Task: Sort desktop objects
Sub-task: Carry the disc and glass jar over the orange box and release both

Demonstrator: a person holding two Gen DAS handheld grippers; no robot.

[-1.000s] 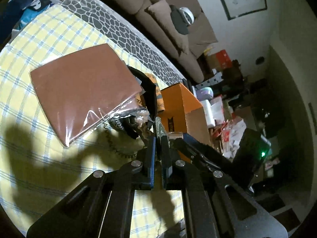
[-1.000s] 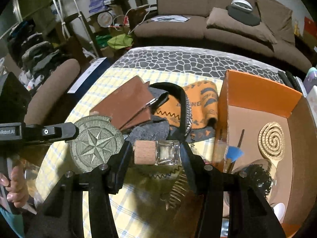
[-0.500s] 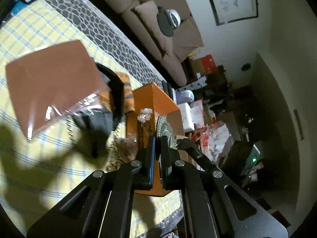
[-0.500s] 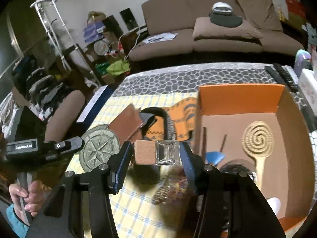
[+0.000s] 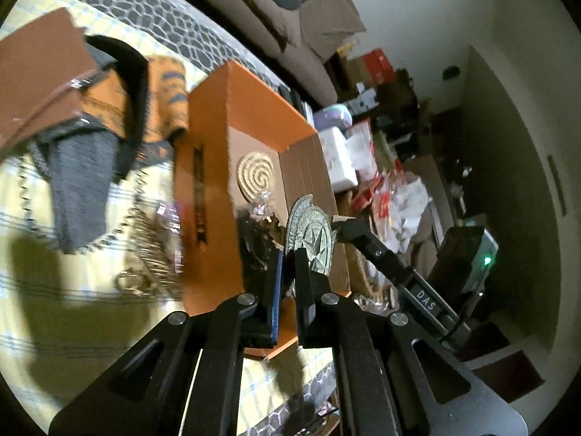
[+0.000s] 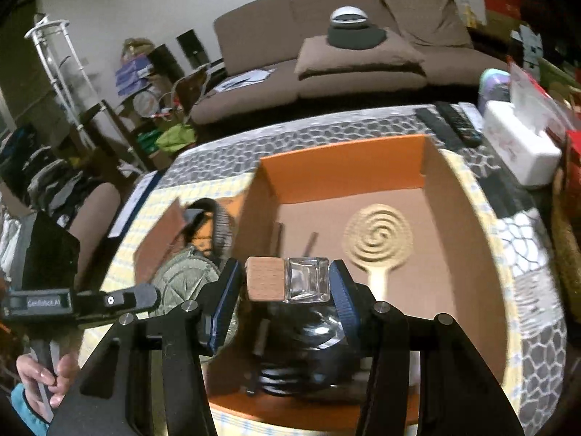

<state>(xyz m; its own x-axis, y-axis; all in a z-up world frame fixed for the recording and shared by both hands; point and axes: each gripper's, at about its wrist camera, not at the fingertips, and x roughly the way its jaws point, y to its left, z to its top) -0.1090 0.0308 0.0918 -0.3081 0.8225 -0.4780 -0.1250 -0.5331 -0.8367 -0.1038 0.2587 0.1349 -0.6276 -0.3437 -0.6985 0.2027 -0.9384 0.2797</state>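
Observation:
My left gripper (image 5: pixel 287 254) is shut on a round metal compass medallion (image 5: pixel 312 234), held on edge over the near rim of the orange cardboard box (image 5: pixel 214 167). The medallion also shows in the right wrist view (image 6: pixel 185 283), beside the box's left wall. My right gripper (image 6: pixel 287 283) is shut on a small square glass bottle (image 6: pixel 308 279) with a wooden cap (image 6: pixel 264 283), held above the open box (image 6: pixel 345 167). Inside the box lie a spiral wooden paddle (image 6: pixel 377 239) and a dark glass globe (image 6: pixel 305 345).
On the yellow checked cloth (image 5: pixel 43 290) left of the box lie a brown notebook (image 5: pixel 40 72), a black headband (image 5: pixel 130 83), an orange patterned cloth (image 5: pixel 167 98), a grey pouch (image 5: pixel 80 181) and a spiral hair clip (image 5: pixel 145 250). Remotes (image 6: pixel 450 123) and a tissue box (image 6: pixel 519 145) sit behind.
Both grippers have moved right, from over the cloth to the box, each still holding its object. The bottle now hangs over the box's inside.

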